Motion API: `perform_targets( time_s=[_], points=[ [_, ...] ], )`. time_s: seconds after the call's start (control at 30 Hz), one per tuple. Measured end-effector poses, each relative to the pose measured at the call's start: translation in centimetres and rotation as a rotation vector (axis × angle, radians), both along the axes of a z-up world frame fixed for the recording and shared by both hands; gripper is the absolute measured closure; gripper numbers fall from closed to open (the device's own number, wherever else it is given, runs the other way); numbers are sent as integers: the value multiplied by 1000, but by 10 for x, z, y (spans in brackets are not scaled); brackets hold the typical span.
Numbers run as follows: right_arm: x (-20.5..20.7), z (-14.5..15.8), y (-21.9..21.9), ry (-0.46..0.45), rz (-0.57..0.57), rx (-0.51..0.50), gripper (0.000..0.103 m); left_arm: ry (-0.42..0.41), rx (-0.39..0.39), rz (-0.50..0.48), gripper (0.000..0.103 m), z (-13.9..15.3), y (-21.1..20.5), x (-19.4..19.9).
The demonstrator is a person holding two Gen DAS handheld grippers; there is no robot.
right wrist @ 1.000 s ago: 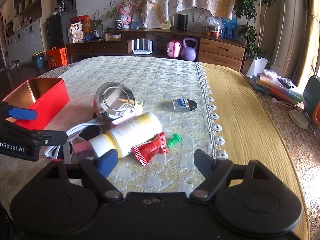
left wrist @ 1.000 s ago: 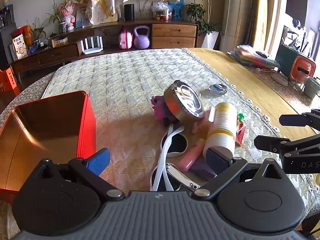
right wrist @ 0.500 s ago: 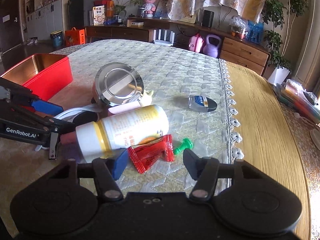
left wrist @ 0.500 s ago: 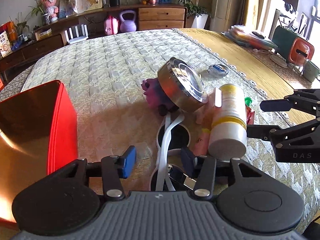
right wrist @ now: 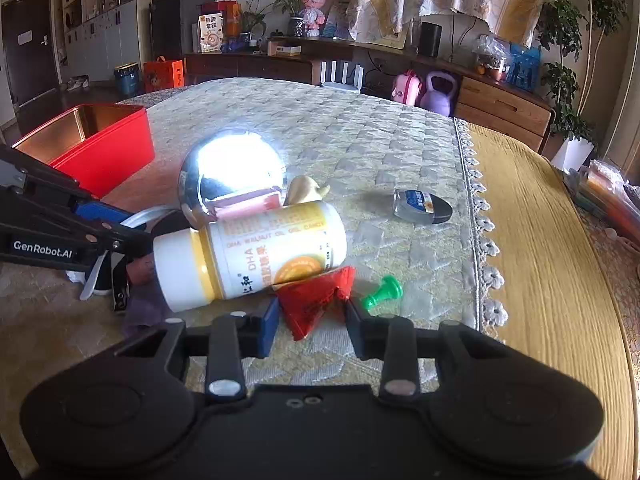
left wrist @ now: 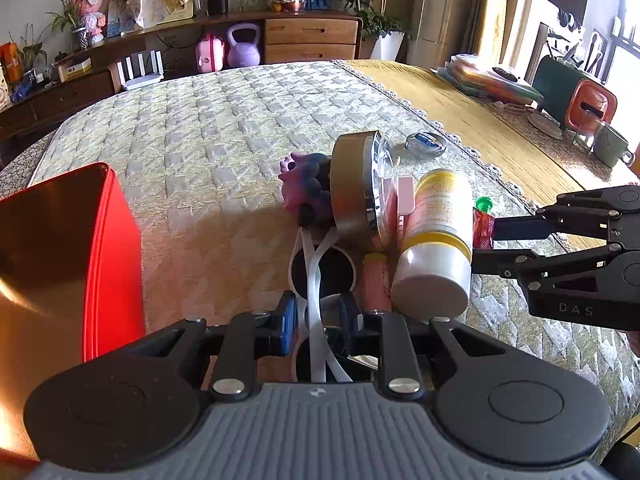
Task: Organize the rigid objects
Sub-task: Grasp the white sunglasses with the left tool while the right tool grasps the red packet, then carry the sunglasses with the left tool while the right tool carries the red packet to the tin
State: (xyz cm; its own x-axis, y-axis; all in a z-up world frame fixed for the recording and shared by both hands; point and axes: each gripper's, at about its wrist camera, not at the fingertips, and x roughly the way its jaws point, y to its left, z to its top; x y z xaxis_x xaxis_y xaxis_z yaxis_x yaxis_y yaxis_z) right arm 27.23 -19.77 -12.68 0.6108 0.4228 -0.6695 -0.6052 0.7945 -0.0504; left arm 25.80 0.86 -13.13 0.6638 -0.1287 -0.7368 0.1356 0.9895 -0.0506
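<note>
A pile of objects lies on the quilted table. My left gripper [left wrist: 318,322] is shut on the white-framed sunglasses [left wrist: 320,268]. My right gripper [right wrist: 310,320] is shut on the red snack packet [right wrist: 316,296]. Beside them lie a white and yellow supplement bottle [left wrist: 436,240], also in the right wrist view [right wrist: 256,252], a round metal tin [left wrist: 358,188], a purple toy [left wrist: 300,184], a pink tube [left wrist: 376,280], a green pin [right wrist: 384,292] and a small clear bottle with a dark cap [right wrist: 422,206]. The open red box [left wrist: 108,260] stands at the left.
The yellow tablecloth [right wrist: 540,240] covers the table's right side past the lace edge. Stacked folders [left wrist: 488,80] and an orange container [left wrist: 588,104] sit at the far right. A wooden sideboard [right wrist: 500,100] with a purple kettlebell stands behind the table.
Both grippers moved forward and down into the pile and closed. The left one closed on the sunglasses, the right one on the red packet.
</note>
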Motion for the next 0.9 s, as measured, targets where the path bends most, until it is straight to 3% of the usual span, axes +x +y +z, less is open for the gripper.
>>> perform_targets(
  time_s=[0.07,0.1,0.63,0.9],
  points=[
    [-3,1,-1,-6,-10,0,69,-9,4,3,84,1,0,-2],
    [-6,2,-1,-10,-14,0,71,-15,6,5,97,2,1,-3],
    [-48,28,-9,-41,-80,42,74,-10,-34,68,97,18,15,-27],
    [-70,45,-9,-59,-87,69,73,-50,-82,95,99,47,29,-34]
  ],
)
